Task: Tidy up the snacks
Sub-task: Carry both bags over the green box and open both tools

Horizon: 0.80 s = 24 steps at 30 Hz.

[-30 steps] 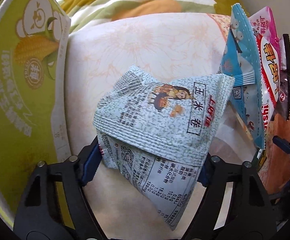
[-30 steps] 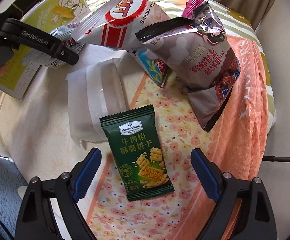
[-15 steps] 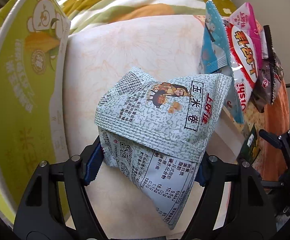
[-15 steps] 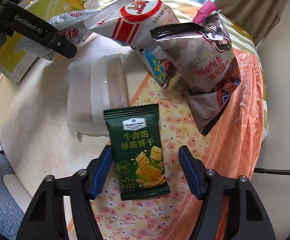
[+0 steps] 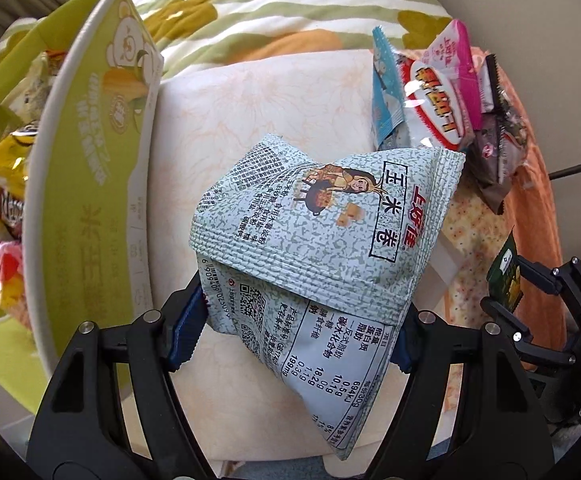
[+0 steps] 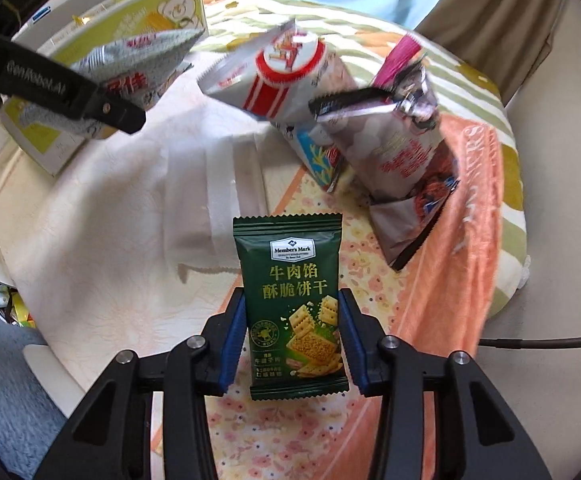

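Left gripper [image 5: 296, 320] is clamped on the lower folded end of the pale-green corn-roll packet [image 5: 322, 236], which bulges up ahead of the pads with the yellow-green box [image 5: 90, 184] just off to its left; right gripper [image 6: 294, 344] has its blue pads [image 6: 234, 344] pinched on both side edges of the green cracker packet [image 6: 292, 312], lower half only. Risk: the slick foil squirts out of either pinch (air-filled, grabbed off-centre), or the corn-roll packet catches the box rim and drops outside. The remaining packets [image 6: 330, 108] sit piled well ahead of the right fingers, loosely propped, so a swing through could topple them.
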Each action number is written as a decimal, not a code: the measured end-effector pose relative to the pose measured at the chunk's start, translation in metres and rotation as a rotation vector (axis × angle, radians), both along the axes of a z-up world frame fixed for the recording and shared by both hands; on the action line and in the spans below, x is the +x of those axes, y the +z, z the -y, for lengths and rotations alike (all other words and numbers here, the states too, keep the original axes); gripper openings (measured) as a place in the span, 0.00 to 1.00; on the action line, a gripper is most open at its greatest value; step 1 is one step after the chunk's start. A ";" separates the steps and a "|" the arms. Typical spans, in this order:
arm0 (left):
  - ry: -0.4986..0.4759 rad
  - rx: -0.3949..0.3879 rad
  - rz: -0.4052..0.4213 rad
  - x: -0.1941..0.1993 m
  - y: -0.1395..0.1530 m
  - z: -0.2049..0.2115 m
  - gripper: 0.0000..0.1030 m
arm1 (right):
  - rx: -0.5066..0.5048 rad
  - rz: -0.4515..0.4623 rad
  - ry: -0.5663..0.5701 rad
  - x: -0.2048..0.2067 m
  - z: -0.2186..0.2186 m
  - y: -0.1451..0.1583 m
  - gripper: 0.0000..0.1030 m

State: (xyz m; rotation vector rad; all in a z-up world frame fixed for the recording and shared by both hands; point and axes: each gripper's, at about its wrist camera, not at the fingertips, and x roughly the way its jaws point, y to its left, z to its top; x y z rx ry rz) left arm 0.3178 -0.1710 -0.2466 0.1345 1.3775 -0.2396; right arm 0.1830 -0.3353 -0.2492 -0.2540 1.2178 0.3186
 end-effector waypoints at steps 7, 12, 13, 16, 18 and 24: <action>0.030 -0.059 0.090 -0.023 0.044 -0.007 0.69 | 0.017 0.075 0.005 -0.008 0.002 0.044 0.39; 0.082 -0.101 0.162 -0.033 0.084 -0.025 0.69 | 0.064 0.134 0.016 -0.003 -0.002 0.079 0.39; 0.096 -0.105 0.186 -0.035 0.095 -0.032 0.69 | 0.068 0.146 0.024 -0.003 -0.005 0.085 0.39; 0.121 -0.120 0.233 -0.042 0.117 -0.051 0.69 | 0.073 0.185 0.049 0.002 -0.013 0.103 0.39; 0.139 -0.125 0.265 -0.045 0.132 -0.066 0.69 | 0.081 0.205 0.058 0.005 -0.021 0.114 0.39; 0.196 -0.135 0.337 -0.043 0.160 -0.124 0.69 | 0.110 0.257 0.070 0.025 -0.054 0.138 0.39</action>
